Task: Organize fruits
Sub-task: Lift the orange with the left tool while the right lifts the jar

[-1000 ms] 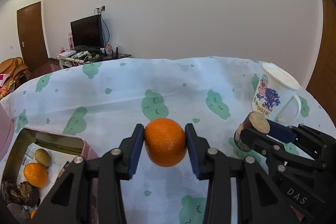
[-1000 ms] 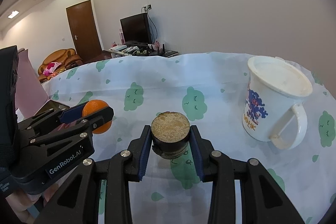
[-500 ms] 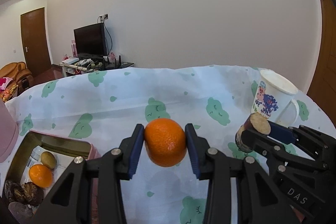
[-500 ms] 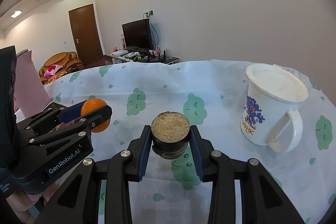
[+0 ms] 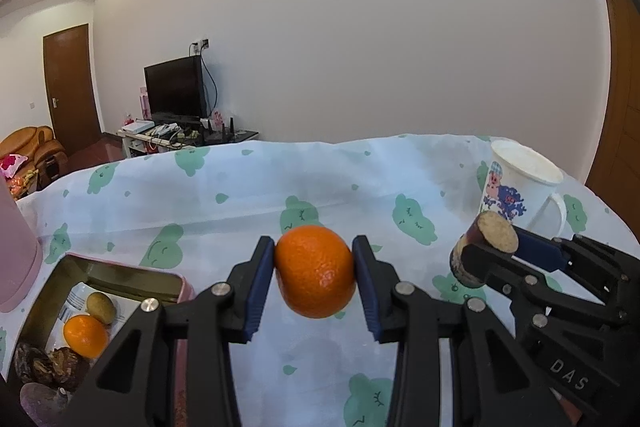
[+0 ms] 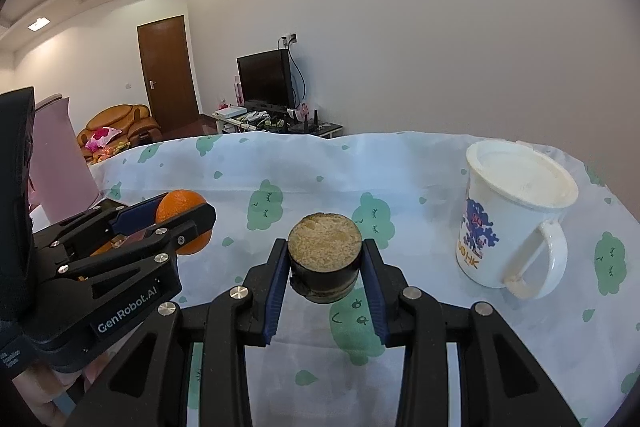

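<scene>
My left gripper (image 5: 315, 277) is shut on an orange (image 5: 316, 273) and holds it above the cloud-print tablecloth (image 5: 248, 195). My right gripper (image 6: 325, 269) is shut on a short dark-skinned cylinder with a pale cut top, a sugarcane piece (image 6: 325, 259), also held off the cloth. In the left wrist view that sugarcane piece (image 5: 486, 249) hangs to the right of the orange. The right wrist view shows the orange (image 6: 184, 221) at left. A pink-rimmed metal tin (image 5: 160, 281) at lower left holds a second orange (image 5: 85, 335), a kiwi (image 5: 101, 307) and dark dried fruit (image 5: 48, 367).
A lidded white cartoon mug (image 6: 516, 223) stands at the right on the cloth. A pink container (image 5: 16, 259) rises at the far left beside the tin. A TV stand, a door and a sofa lie beyond the table's far edge.
Both views have tilted upward a little, so the table sits lower in frame. Both grips are unchanged, and the tin shows more of its contents.
</scene>
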### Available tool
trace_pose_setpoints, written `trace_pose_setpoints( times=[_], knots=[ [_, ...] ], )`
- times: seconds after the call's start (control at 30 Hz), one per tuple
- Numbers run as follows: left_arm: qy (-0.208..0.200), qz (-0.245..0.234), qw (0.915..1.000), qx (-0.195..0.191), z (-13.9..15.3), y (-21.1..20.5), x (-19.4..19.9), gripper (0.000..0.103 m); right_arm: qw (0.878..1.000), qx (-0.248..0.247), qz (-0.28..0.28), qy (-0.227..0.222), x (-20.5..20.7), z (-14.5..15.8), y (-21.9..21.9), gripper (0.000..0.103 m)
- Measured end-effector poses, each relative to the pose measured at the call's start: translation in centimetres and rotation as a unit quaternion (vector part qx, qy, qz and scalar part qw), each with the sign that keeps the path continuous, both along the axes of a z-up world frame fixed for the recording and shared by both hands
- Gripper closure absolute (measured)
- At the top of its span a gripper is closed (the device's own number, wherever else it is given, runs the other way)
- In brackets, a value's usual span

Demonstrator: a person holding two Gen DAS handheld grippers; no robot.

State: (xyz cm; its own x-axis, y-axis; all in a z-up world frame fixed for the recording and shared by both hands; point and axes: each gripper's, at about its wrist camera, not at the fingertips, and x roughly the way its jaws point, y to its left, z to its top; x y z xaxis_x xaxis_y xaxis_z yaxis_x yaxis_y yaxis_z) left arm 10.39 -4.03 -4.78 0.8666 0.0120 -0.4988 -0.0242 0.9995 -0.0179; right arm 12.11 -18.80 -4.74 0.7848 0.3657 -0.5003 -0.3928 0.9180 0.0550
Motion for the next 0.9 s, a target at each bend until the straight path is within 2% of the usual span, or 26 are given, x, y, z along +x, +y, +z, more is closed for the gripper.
trace_pose_setpoints(
  times=[0.4,0.9],
  knots=[
    [-0.022,0.005,0.9997,0.007,0.4,0.0,-1.0,0.061,1.000,0.004,0.000,-0.017,-0.5,0.3,0.0,0.065],
    [-0.049,0.013,0.9986,0.017,0.9,-0.1,-2.8,0.061,0.998,0.004,-0.004,-0.061,-2.2,0.9,0.0,0.065]
  ],
)
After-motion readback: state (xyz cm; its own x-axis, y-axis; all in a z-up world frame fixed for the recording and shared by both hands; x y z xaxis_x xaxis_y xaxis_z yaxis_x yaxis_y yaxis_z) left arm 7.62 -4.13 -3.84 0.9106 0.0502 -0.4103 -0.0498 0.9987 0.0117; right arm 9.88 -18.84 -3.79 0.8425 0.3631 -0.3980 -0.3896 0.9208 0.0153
